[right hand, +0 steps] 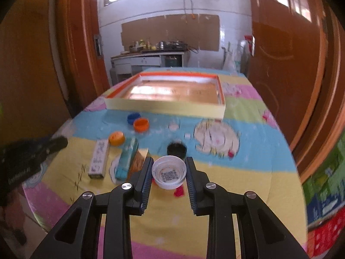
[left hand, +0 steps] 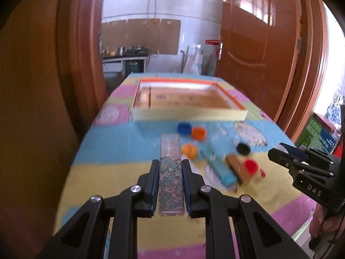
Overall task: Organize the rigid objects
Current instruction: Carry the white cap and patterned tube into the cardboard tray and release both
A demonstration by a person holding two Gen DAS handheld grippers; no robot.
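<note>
My left gripper (left hand: 170,163) is shut on a slim floral box (left hand: 171,185) with a clear far end, held above the cloth. My right gripper (right hand: 169,162) is shut on an upturned white cap (right hand: 169,172) with a printed code inside, lifted over a red bit (right hand: 179,192). Ahead stands a shallow cream tray (right hand: 166,108) with an orange rim, its front wall (left hand: 189,114) facing me. Loose between the grippers and the tray are a blue cap (right hand: 133,117), an orange cap (right hand: 141,124), a yellow-orange cap (right hand: 116,138), a black cap (right hand: 176,149) and a red cap (left hand: 250,166).
A teal box (right hand: 127,158), a brown box (right hand: 138,161) and a white patterned box (right hand: 99,158) lie on the colourful cloth. The other gripper shows at each view's side: right gripper (left hand: 272,154), left gripper (right hand: 62,143). Wooden doors flank the table; its edges drop off left and right.
</note>
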